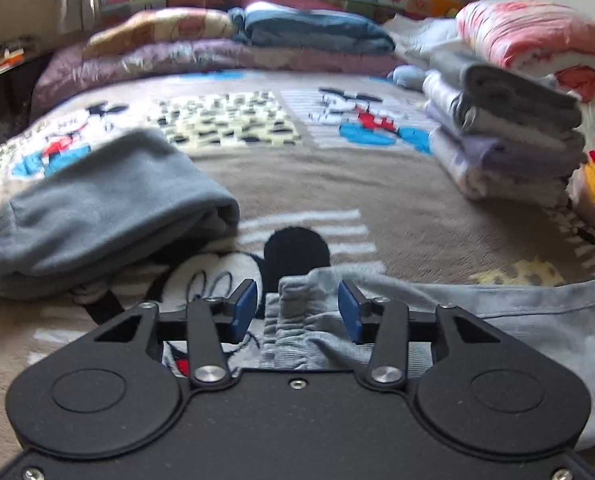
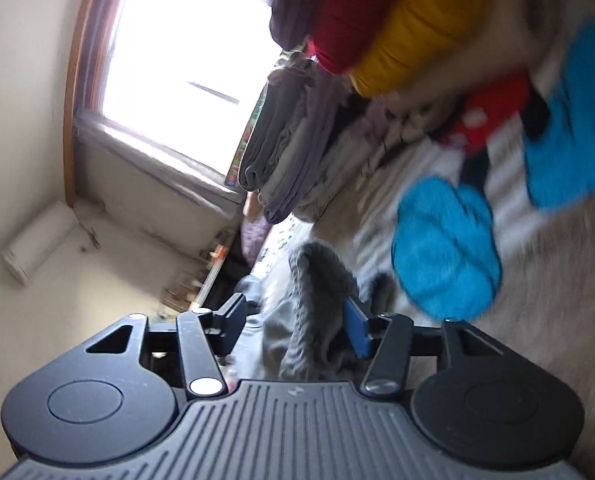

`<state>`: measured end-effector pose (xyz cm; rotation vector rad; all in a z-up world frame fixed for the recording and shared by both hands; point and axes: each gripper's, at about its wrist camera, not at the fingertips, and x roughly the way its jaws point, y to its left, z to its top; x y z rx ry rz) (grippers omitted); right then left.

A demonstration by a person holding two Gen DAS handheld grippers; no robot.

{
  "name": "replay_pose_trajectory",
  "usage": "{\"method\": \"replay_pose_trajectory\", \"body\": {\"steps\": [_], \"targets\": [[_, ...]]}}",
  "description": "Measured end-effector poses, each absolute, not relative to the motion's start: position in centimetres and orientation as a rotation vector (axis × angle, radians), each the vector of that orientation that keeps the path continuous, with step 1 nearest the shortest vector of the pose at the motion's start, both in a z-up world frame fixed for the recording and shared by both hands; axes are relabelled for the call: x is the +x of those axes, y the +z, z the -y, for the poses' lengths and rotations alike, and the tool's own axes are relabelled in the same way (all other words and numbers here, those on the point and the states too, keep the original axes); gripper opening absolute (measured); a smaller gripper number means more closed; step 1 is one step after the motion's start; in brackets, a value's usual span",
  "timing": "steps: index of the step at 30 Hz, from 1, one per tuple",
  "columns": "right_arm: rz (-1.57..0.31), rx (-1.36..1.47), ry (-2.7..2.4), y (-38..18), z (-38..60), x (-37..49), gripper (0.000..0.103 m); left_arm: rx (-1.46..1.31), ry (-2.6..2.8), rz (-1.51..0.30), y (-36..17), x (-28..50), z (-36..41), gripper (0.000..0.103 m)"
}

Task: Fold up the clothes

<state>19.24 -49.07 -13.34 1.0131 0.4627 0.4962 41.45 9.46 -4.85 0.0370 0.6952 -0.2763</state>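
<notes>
1. Covering the whole bed, a cartoon-print blanket (image 1: 281, 184) carries everything else.
2. Along its right side stands a stack of folded clothes (image 1: 509, 136); a folded grey garment (image 1: 109, 208) lies apart on the left.
3. Nearest the camera, light grey pants (image 1: 477, 320) lie spread on the blanket, the gathered waistband between the left gripper (image 1: 297, 310) fingers, which stand apart.
4. The right gripper (image 2: 295, 324), tilted sideways, has its fingers spread around bunched grey fabric (image 2: 317, 300), not clamped.
</notes>
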Motion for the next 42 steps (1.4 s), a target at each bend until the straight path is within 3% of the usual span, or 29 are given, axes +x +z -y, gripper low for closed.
{"method": "replay_pose_trajectory", "body": {"steps": [2, 3, 5, 6, 13, 14, 15, 17, 20, 21, 22, 25, 28, 29, 33, 37, 39, 40, 42], "targets": [[-0.482, 0.968, 0.489, -13.0, 48.3, 21.0, 0.065, 0.008, -0.265, -0.713, -5.9, 42.2, -9.4, 0.04], [-0.498, 0.929, 0.472, -12.7, 47.7, 21.6, 0.063, -0.01, -0.256, -0.719, -6.3, 42.5, -9.5, 0.019], [-0.531, 0.904, 0.454, -13.0, 47.1, 22.6, 0.02, -0.062, -0.247, -0.713, -6.5, 42.4, -9.8, 0.019], [-0.544, 0.921, 0.459, -13.4, 47.1, 22.8, 0.008, -0.089, -0.245, -0.704, -6.0, 42.2, -10.1, 0.018], [-0.538, 1.067, 0.372, -15.7, 48.8, 21.6, 0.007, -0.102, -0.194, -0.749, -6.6, 43.8, -9.9, 0.019], [-0.545, 1.055, 0.363, -15.7, 48.7, 21.7, 0.007, -0.073, -0.185, -0.751, -6.8, 43.8, -9.6, 0.021], [-0.555, 1.034, 0.359, -15.5, 48.5, 21.8, 0.007, -0.043, -0.176, -0.754, -7.0, 43.8, -9.3, 0.03], [-0.573, 1.024, 0.366, -15.5, 48.3, 21.8, 0.006, -0.019, -0.17, -0.707, -6.5, 43.0, -9.2, 0.032], [-0.53, 0.976, 0.357, -14.5, 48.2, 21.0, 0.024, 0.038, -0.138, -0.572, -4.2, 40.0, -9.0, 0.036], [-0.503, 0.942, 0.334, -13.8, 48.2, 20.3, 0.04, 0.068, -0.153, -0.538, -3.9, 38.8, -8.7, 0.036], [-0.472, 0.888, 0.305, -12.8, 48.0, 19.6, 0.047, 0.098, -0.168, -0.503, -3.6, 37.7, -8.3, 0.036], [-0.371, 0.667, 0.26, -9.7, 46.8, 17.9, 0.047, 0.165, -0.229, -0.448, -3.8, 34.9, -6.9, 0.036], [-0.319, 0.48, 0.35, -7.6, 43.8, 17.8, 0.045, 0.271, -0.23, -0.56, -7.0, 35.6, -5.4, 0.037], [-0.372, 0.431, 0.372, -7.7, 42.5, 18.9, 0.043, 0.31, -0.193, -0.643, -8.7, 36.7, -5.4, 0.038], [-0.556, 0.421, 0.321, -10.3, 41.4, 22.5, 0.036, 0.236, -0.181, -0.565, -7.0, 35.6, -6.4, 0.036], [-0.493, 0.407, 0.346, -9.6, 41.4, 21.5, 0.042, 0.194, -0.217, -0.464, -5.4, 34.3, -5.7, 0.04], [-0.513, 0.373, 0.347, -9.7, 40.9, 21.4, 0.047, 0.231, -0.211, -0.538, -7.0, 35.2, -4.7, 0.049], [-0.524, 0.356, 0.347, -9.7, 40.7, 21.4, 0.047, 0.265, -0.194, -0.645, -8.9, 36.6, -4.2, 0.05], [-0.548, 0.321, 0.346, -9.7, 40.2, 21.3, 0.046, 0.224, -0.192, -0.635, -9.7, 36.6, -4.8, 0.05]]}}
